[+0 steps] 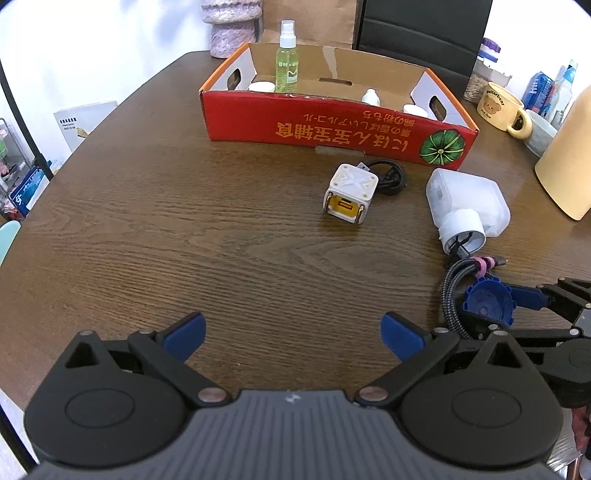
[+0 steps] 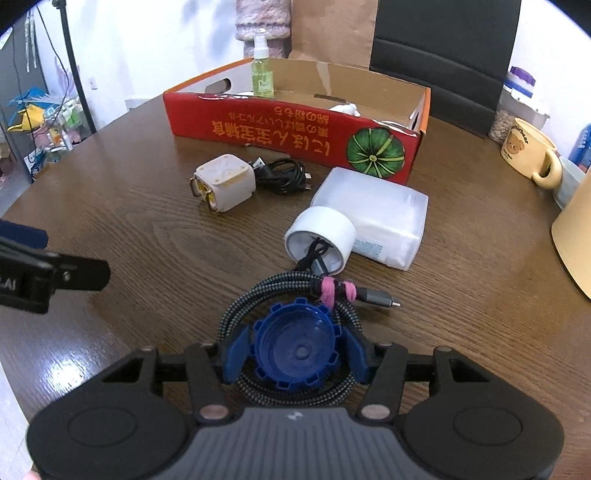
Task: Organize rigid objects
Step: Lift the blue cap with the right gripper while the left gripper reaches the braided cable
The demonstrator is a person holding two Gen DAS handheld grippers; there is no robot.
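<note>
My right gripper (image 2: 295, 354) is shut on a blue ridged bottle cap (image 2: 295, 347), held over a coiled braided cable (image 2: 295, 291) tied with a pink band. The cap also shows in the left wrist view (image 1: 489, 301), with the right gripper (image 1: 517, 299) coming in from the right. My left gripper (image 1: 293, 332) is open and empty above bare table. A red cardboard box (image 1: 332, 129) stands at the back and holds a green spray bottle (image 1: 287, 62) and small white containers. A white cube charger (image 1: 351, 194) and a white translucent bottle (image 1: 465, 206) lie in front of the box.
A black cable (image 2: 282, 175) lies behind the charger. A yellow bear mug (image 2: 532, 155), a cream-coloured container (image 2: 576, 236) and jars stand at the right. A black chair (image 2: 443, 55) and a paper bag (image 2: 332, 29) are behind the box. The table's edge curves at the left.
</note>
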